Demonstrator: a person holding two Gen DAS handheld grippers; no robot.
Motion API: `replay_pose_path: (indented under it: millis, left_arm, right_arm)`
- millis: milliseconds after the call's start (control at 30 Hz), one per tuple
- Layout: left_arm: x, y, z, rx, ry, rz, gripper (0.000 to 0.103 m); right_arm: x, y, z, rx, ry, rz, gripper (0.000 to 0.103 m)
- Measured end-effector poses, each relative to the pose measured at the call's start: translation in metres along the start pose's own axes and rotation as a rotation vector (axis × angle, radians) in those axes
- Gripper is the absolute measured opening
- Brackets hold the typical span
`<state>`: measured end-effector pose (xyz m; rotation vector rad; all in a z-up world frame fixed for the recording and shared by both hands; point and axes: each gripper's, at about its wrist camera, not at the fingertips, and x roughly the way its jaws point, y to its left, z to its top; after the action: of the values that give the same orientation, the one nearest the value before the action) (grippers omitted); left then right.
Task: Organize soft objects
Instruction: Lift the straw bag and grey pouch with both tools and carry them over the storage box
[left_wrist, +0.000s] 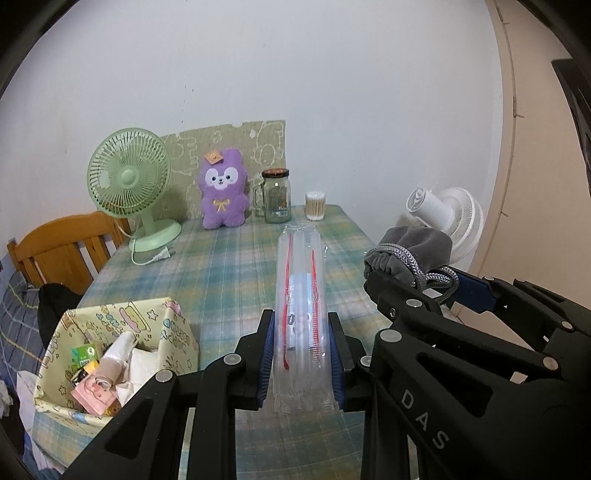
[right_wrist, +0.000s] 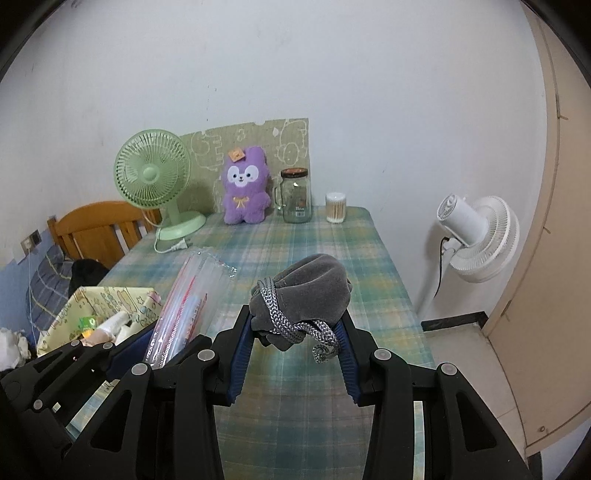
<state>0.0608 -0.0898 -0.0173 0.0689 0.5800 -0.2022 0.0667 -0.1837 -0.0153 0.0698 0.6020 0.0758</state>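
Pinching clear packet (left_wrist: 301, 314), left fingers (left_wrist: 266, 354); right fingers (right_wrist: 242, 343) pinching grey pouch (right_wrist: 306, 295); wall socket (right_wrist: 31, 240) right view only.

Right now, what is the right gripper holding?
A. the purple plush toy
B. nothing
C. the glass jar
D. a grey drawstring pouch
D: the right gripper has its jaws closed on the grey drawstring pouch, cord dangling between them, while the purple plush toy and glass jar stand at the back of the table.

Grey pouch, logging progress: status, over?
Right gripper shut on grey pouch. Left gripper shut on clear plastic packet. Both held above tablecloth; nothing blocking.
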Motion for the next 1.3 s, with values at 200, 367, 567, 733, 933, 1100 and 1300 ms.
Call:
replay_pose_path:
  millis: [200,367,567,733,933,1100,1300]
  left_arm:
    - [-0.008,0.007,0.005,0.009,-0.02,-0.012,0.026]
    - [-0.016,0.018,0.008,0.015,-0.039,-0.014,0.026]
    - [-0.02,0.036,0.011,0.013,-0.052,-0.015,0.026]
    - [-0.024,0.051,0.012,0.007,-0.056,-0.005,0.026]
    - [-0.027,0.069,0.012,0.001,-0.067,0.018,0.026]
    - [-0.027,0.084,0.011,-0.006,-0.068,0.036,0.026]
    - [-0.024,0.102,0.01,-0.023,-0.061,0.05,0.026]
  right_arm:
    - [-0.009,0.007,0.005,0.01,-0.017,-0.014,0.045]
    - [-0.016,0.018,0.01,0.028,-0.032,-0.044,0.046]
    - [-0.018,0.035,0.015,0.02,-0.043,-0.039,0.046]
    - [-0.016,0.051,0.019,0.013,-0.046,-0.029,0.046]
    - [-0.013,0.071,0.023,0.007,-0.055,-0.009,0.046]
    - [-0.009,0.085,0.024,0.002,-0.055,0.009,0.046]
    - [0.0,0.102,0.027,-0.032,-0.051,0.037,0.045]
